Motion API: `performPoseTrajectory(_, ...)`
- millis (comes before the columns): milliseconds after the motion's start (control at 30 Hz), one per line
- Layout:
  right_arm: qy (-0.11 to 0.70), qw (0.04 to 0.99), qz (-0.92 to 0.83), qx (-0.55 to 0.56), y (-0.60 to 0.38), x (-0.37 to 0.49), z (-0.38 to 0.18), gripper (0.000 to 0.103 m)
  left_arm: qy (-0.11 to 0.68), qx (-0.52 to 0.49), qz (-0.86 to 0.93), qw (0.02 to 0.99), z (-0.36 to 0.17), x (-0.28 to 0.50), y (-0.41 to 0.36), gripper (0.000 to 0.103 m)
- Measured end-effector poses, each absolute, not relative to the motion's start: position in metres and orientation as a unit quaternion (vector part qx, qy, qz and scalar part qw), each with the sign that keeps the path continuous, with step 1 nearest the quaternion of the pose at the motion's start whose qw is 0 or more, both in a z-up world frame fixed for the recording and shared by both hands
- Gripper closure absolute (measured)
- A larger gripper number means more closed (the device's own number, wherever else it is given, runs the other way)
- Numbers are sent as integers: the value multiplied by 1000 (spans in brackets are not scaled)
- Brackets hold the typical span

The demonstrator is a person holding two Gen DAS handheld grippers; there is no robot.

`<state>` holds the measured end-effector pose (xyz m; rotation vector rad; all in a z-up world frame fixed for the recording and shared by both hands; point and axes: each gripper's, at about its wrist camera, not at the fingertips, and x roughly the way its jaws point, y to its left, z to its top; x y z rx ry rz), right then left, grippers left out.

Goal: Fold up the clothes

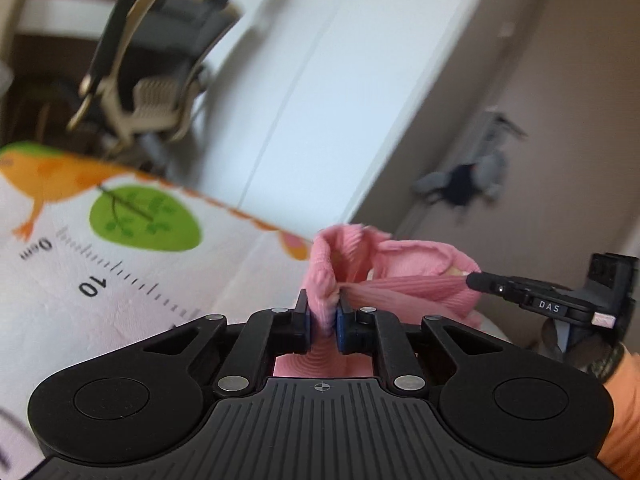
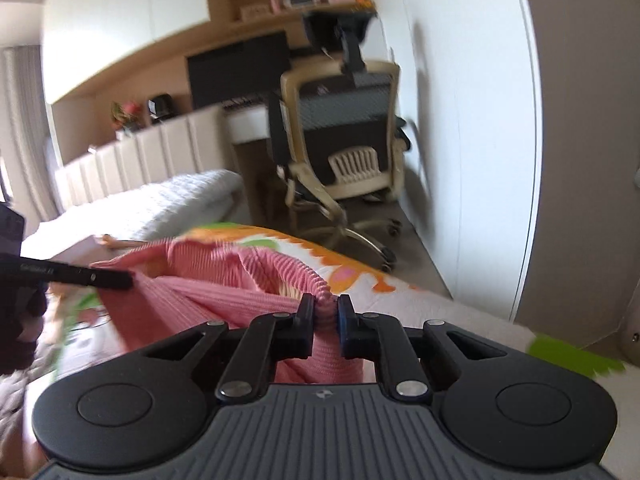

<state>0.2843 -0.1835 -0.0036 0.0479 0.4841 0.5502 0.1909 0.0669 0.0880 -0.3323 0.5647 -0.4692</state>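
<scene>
Pink ribbed garment (image 1: 404,276) held up in the air between the two grippers, above a printed mat (image 1: 132,280), stretched and bunched into folds. One edge pinched in the left gripper (image 1: 323,312), fingers closed almost fully on a thick fold of the cloth, blue pads (image 1: 341,320) pressing the fabric from both sides. Other edge pinched in the right gripper (image 2: 325,312), closed the same way on a ribbed fold, with the cloth hanging down between the fingers toward the gripper body. In the left wrist view, right gripper (image 1: 474,279) seen from the side at the right, its tip touching the far end of the garment, with a gloved hand (image 1: 576,344) and an orange sleeve (image 1: 624,408) behind it. In the right wrist view, left gripper (image 2: 120,280) entering from the left, tip closed on the cloth (image 2: 208,288).

Below the garment, mat with white ground, orange border, a green leaf shape and a printed ruler scale with the numbers 0 and 10. Beyond the mat, an office chair (image 2: 340,132) with beige frame and dark mesh back, near a white wall. Left of the chair, a bed with white bedding (image 2: 160,204) and a padded headboard, and a dark monitor (image 2: 236,72) under wooden shelves. In the left wrist view, a blurred grey and dark cloth item (image 1: 468,172) lying on the floor, well apart from the garment.
</scene>
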Motion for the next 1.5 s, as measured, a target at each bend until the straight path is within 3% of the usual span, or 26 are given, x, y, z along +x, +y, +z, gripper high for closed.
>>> performPoseTrajectory(67,231,930,286,16,-197,247,-7,92,266,-143,-258,918,95,154,62,89)
performPoseTrajectory(100,228,928,295,12,-204,228,-9,91,268,-135,-276,913,95,137,61,83)
performPoseTrajectory(167,222,924,312,4,-217,190,-12,88,275,-120,-303,905,93,107,59,67)
performPoseTrajectory(233,218,930,296,24,-235,173,-14,83,281,-113,-314,900,92,82,61,40)
performPoseTrajectory(333,212,939,263,64,-264,152,-18,67,284,-122,-307,900,94,58,72,21)
performPoseTrajectory(433,220,939,236,118,-283,154,-23,52,304,-177,-283,892,87,64,86,11)
performPoseTrajectory(500,233,933,221,161,-291,166,-27,46,334,-226,-265,876,74,78,91,11)
performPoseTrajectory(633,291,902,238,214,-278,200,-53,44,400,-280,-245,837,31,116,78,11)
performPoseTrajectory(767,366,872,267,186,-229,232,-89,41,419,-319,-244,814,-1,157,74,10)
performPoseTrajectory(900,391,854,290,181,-190,268,-99,40,420,-344,-223,810,-11,206,78,10)
performPoseTrajectory(1133,325,895,270,143,-159,321,-70,40,337,-266,-196,882,39,253,87,10)
performPoseTrajectory(1400,354,892,261,106,-178,285,-87,35,385,-233,-210,868,-10,220,83,9)
performPoseTrajectory(1433,356,892,256,110,-178,282,-91,35,376,-226,-202,876,-8,218,80,12)
performPoseTrajectory(1467,357,893,250,115,-178,281,-95,44,366,-219,-194,883,-7,216,77,22)
performPoseTrajectory(1500,355,893,250,116,-176,279,-96,63,363,-209,-184,889,-3,214,74,55)
